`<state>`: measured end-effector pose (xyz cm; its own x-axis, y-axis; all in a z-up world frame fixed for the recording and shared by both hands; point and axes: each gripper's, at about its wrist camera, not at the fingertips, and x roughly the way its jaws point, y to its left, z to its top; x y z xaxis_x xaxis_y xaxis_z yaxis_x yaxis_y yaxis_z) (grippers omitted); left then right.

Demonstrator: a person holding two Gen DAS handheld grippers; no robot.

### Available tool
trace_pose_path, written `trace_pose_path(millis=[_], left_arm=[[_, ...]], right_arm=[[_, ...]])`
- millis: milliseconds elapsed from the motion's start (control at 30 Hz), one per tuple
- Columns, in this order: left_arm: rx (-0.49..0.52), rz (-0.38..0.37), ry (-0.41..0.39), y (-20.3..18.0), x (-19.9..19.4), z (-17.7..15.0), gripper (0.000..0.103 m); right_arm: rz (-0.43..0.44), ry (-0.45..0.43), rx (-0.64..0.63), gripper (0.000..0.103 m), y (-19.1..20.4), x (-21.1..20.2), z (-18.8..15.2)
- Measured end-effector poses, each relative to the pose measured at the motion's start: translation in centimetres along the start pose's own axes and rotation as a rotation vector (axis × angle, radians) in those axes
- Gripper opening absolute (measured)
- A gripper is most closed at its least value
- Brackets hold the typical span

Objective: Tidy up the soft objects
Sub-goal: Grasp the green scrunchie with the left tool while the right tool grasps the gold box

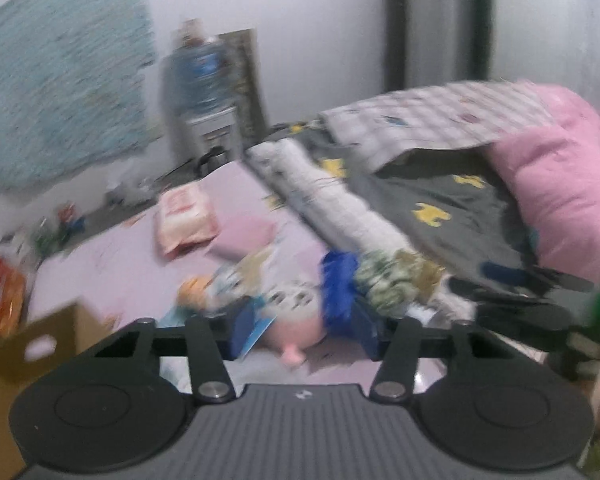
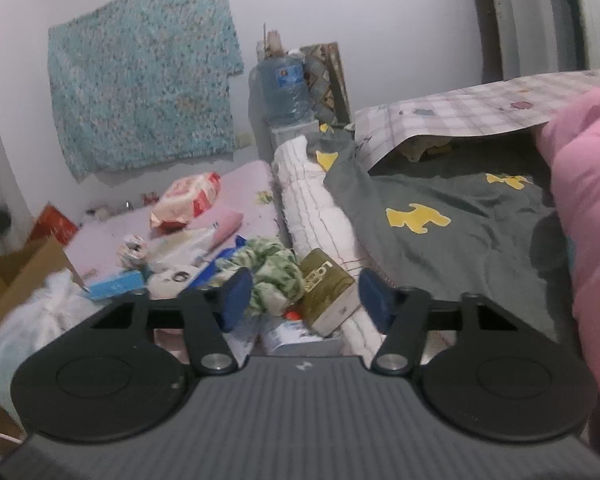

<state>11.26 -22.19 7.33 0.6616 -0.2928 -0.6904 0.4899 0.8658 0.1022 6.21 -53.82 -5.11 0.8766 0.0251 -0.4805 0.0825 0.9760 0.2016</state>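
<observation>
In the blurred left wrist view my left gripper (image 1: 305,330) has its blue fingers apart around a pink and white plush toy (image 1: 296,320) lying on the pink sheet (image 1: 112,248); whether they touch it is unclear. A blue fuzzy item (image 1: 337,280) and a green patterned cloth (image 1: 391,280) lie just beyond. In the right wrist view my right gripper (image 2: 305,300) is open and empty above the same green cloth (image 2: 276,272) and a gold box (image 2: 327,292). A white fluffy item (image 2: 32,320) lies at the left.
A cardboard box (image 2: 24,268) stands at the left. A pink tissue pack (image 2: 188,200) lies on the sheet. A rolled white quilt (image 2: 319,216), a grey blanket (image 2: 459,232) and a pink duvet (image 2: 587,208) fill the right. A water bottle (image 2: 284,88) stands by the wall.
</observation>
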Motion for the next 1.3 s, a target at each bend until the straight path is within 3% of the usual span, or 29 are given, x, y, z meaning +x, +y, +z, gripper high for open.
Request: trace_pose_path(millis=[67, 233, 400, 467, 500, 667, 867, 967, 1067, 1200, 1300], left_arm=[[0.048, -0.003, 0.021, -1.3, 1.3, 1.2, 0.033], [0.114, -0.012, 0.066, -3.5, 4.7, 2.9, 0.024], [0.183, -0.028, 0.136, -4.8, 8.1, 2.8, 0.024], [0.228, -0.047, 0.165, -5.2, 9.2, 2.5, 0.029], [0.252, -0.053, 0.172, -5.5, 9.6, 2.3, 0.029], [0.370, -0.046, 0.197, -7.0, 12.1, 2.1, 0.045], [0.450, -0.106, 0.245, -9.3, 15.1, 2.6, 0.047], [0.508, -0.140, 0.282, -10.7, 16.8, 2.2, 0.052], [0.546, -0.118, 0.320, -11.7, 18.9, 1.9, 0.052], [0.603, -0.077, 0.336, -12.9, 21.0, 1.5, 0.052], [0.585, -0.080, 0.334, -12.9, 21.5, 1.8, 0.037]], right_arm=[[0.006, 0.028, -0.013, 0.049, -0.4, 1.9, 0.1], [0.026, 0.094, 0.028, 0.043, -2.1, 5.7, 0.6], [0.036, 0.138, 0.036, 0.034, -2.4, 7.9, -0.4], [0.046, 0.155, 0.034, 0.017, -2.3, 8.2, -1.1], [0.046, 0.156, 0.046, 0.016, -2.4, 8.3, -1.4], [0.068, 0.125, 0.115, 0.001, -3.4, 8.1, -2.1], [0.041, 0.063, 0.161, 0.000, -5.1, 7.3, -1.4], [0.107, 0.072, 0.210, 0.005, -6.3, 7.7, -1.5], [0.129, 0.081, 0.255, 0.016, -6.8, 8.5, -1.9], [0.118, 0.073, 0.267, 0.024, -7.3, 8.7, -2.3], [0.125, 0.074, 0.266, 0.029, -7.4, 8.6, -2.3]])
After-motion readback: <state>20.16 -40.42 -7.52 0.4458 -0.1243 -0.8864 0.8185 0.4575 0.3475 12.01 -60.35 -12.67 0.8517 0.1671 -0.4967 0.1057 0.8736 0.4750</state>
